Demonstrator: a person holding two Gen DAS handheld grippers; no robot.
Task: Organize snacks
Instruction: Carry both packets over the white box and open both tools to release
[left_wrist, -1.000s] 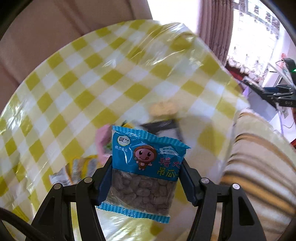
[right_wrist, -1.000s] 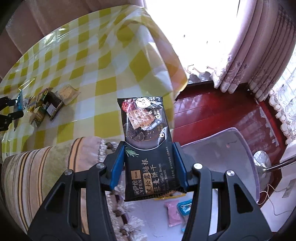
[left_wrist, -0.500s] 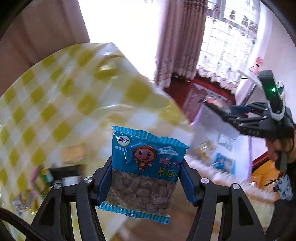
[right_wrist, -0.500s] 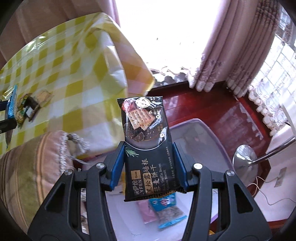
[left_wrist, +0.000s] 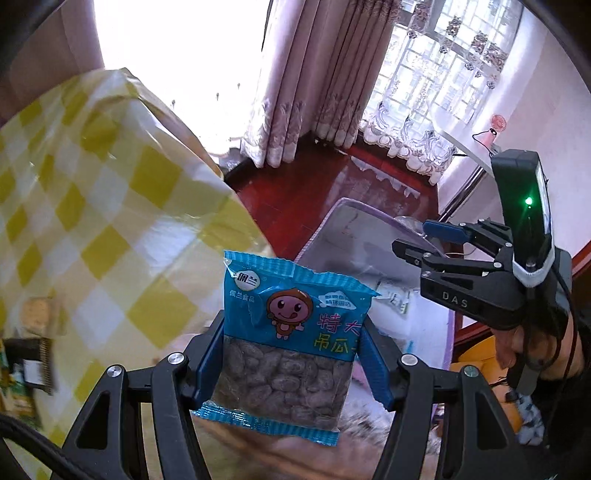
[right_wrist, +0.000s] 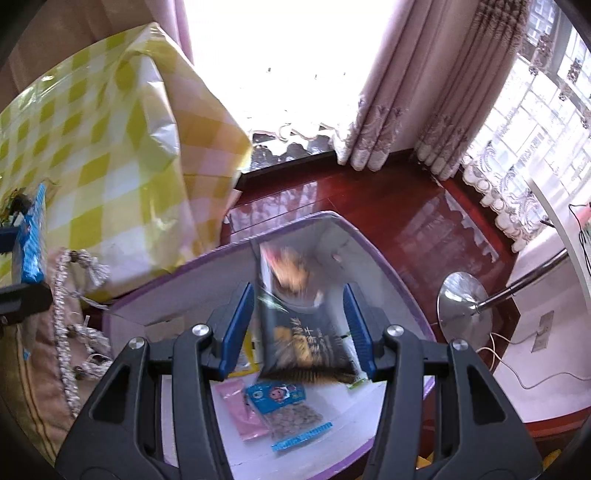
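Observation:
My left gripper (left_wrist: 293, 363) is shut on a blue packet of seeds (left_wrist: 291, 332) and holds it in the air beside the table's corner. My right gripper (right_wrist: 299, 325) is open above a purple-rimmed white bin (right_wrist: 373, 251). A black biscuit packet (right_wrist: 299, 328) is blurred between the open fingers, loose and falling toward the bin. The bin holds a blue seed packet (right_wrist: 286, 410) and a pink packet (right_wrist: 236, 410). The right gripper (left_wrist: 447, 243) also shows in the left wrist view, over the bin (left_wrist: 354, 236).
The table with the yellow checked cloth (left_wrist: 96, 206) stands left of the bin; a few snacks (left_wrist: 33, 343) lie on it. A striped fringed cushion (right_wrist: 44, 350) is at the left. A chrome lamp base (right_wrist: 465, 299) stands on the red floor, right of the bin.
The right gripper moved over the bin and opened, letting go of the black biscuit packet. The left gripper swung right from the table toward the bin with the blue packet.

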